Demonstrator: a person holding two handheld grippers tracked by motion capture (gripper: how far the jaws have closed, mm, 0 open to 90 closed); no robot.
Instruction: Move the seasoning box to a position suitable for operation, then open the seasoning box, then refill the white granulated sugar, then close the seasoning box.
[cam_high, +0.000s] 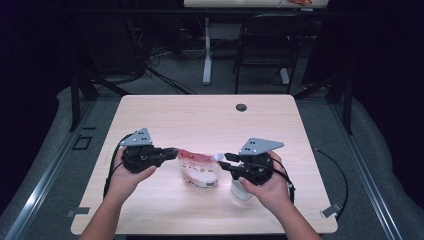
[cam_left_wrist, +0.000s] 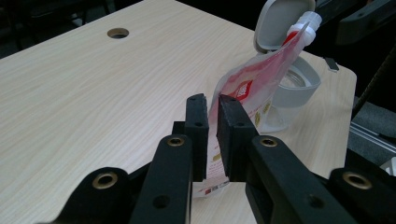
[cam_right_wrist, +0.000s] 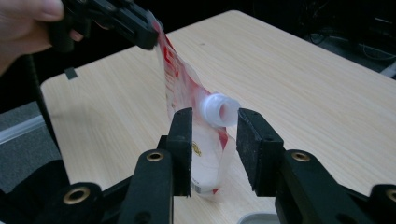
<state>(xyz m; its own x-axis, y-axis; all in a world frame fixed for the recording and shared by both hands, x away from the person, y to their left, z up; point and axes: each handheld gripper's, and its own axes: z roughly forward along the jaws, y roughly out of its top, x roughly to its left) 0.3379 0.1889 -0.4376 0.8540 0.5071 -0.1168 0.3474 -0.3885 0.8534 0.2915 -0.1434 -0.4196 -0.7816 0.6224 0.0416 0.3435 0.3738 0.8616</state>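
Between the right gripper's (cam_right_wrist: 210, 140) parted jaws: white spout (cam_right_wrist: 219, 110) of a red-and-clear pouch (cam_right_wrist: 196, 135), pads not pressing it. Pouch stretches lengthwise toward the left gripper (cam_left_wrist: 212, 126), whose jaws are clamped on its far edge, holding it above the table (cam_high: 165, 112). White open-lidded container (cam_left_wrist: 292, 84) stands just beside the right hand.

The pouch (cam_high: 200, 170) stands on the table (cam_high: 200, 115) between the left gripper (cam_high: 172, 153) and right gripper (cam_high: 224, 160). A lidded container (cam_left_wrist: 292, 86) sits behind its spout (cam_right_wrist: 218, 110).
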